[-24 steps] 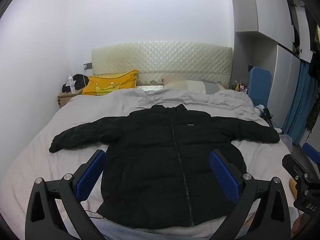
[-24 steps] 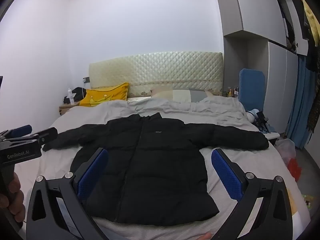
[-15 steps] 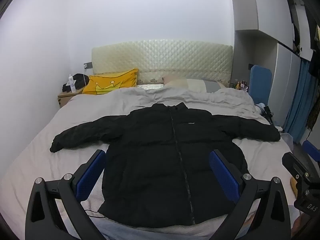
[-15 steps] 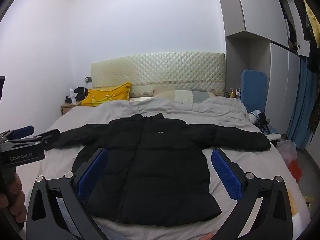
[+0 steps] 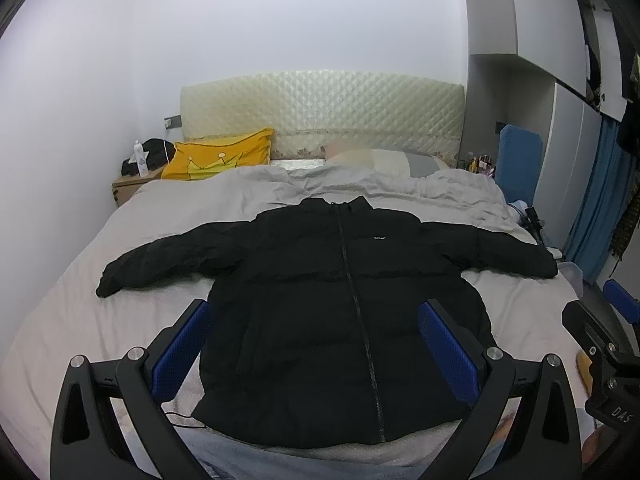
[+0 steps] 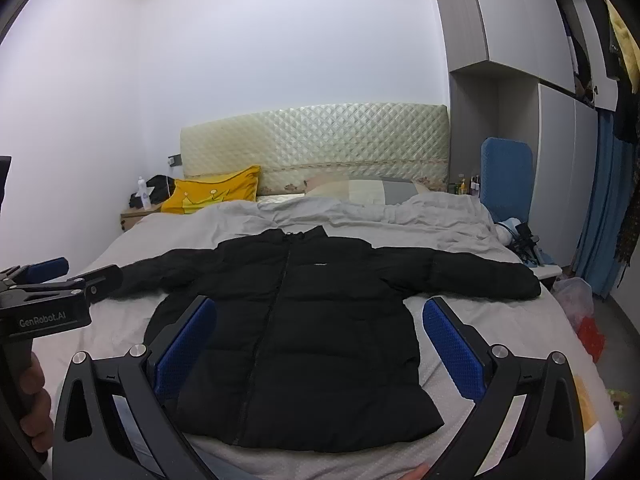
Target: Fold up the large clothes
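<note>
- Workpiece: one black padded jacket [image 5: 344, 304], lying flat and front-up on the bed [image 5: 72, 320]. The zipper appears closed along the centre line.
- Position: the hem lies at the foot edge of the bed; the collar points toward the headboard [image 5: 320, 108]. Both sleeves are spread outward, one toward the left edge of the bed, the other reaching the right edge.
- Left gripper [image 5: 316, 336]: fully open, empty, held above the foot edge, facing the lower body of the jacket. No contact with the fabric.
- Right gripper [image 6: 320, 336]: fully open, empty, held above the foot edge beside the left unit. No contact with the fabric.
- Completed: the jacket is laid out and roughly flattened. This is judged to be preparation only.
- Remaining: no fold is visible. Judged outstanding: fold each sleeve across the body, then fold the body hem-to-collar.
- Progress estimate: at the start; the folding proper is not yet begun.
- Other items: a yellow pillow [image 5: 220, 156] near the headboard, well apart from the jacket.
</note>
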A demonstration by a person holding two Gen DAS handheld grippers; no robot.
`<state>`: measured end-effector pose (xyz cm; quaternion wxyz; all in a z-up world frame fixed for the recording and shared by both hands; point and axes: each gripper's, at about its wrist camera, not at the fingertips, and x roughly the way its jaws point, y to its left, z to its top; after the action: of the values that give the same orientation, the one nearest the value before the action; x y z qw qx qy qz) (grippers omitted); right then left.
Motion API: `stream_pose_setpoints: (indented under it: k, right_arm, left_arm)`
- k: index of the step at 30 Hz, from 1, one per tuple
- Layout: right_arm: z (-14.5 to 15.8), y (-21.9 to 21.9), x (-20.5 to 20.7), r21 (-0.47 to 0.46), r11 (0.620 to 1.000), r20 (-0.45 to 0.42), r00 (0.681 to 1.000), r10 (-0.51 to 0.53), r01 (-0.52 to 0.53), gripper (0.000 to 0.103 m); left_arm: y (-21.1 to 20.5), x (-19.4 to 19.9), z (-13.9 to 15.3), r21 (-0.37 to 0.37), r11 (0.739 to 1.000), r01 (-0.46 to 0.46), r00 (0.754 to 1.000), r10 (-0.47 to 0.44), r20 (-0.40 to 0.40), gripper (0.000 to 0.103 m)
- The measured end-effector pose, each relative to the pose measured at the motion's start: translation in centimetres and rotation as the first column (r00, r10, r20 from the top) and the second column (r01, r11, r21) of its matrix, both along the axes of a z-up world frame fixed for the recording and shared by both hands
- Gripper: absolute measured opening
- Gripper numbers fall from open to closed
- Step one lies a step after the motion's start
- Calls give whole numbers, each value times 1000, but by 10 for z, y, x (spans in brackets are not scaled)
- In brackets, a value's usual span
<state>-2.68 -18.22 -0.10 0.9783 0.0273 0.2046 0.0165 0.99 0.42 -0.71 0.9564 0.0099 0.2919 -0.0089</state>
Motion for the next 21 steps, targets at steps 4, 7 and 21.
stream_pose_setpoints:
  k: [4,7,21]
  right_arm:
    - [2,-2,1,2,1000,-8,1000,0,0,103]
    - [6,0,2,-5,1000,-12,1000,-6,6,103]
    - [12,3,5,-3,1000,-14,1000,-1,1,103]
  left_arm:
    - [-3,0,1,0,1000,2,1000,-2,-7,103]
    - [-3,-1,0,-5,1000,1,1000,-1,-9,103]
    - [1,-3,0,-11,1000,-10,1000,10,-14,103]
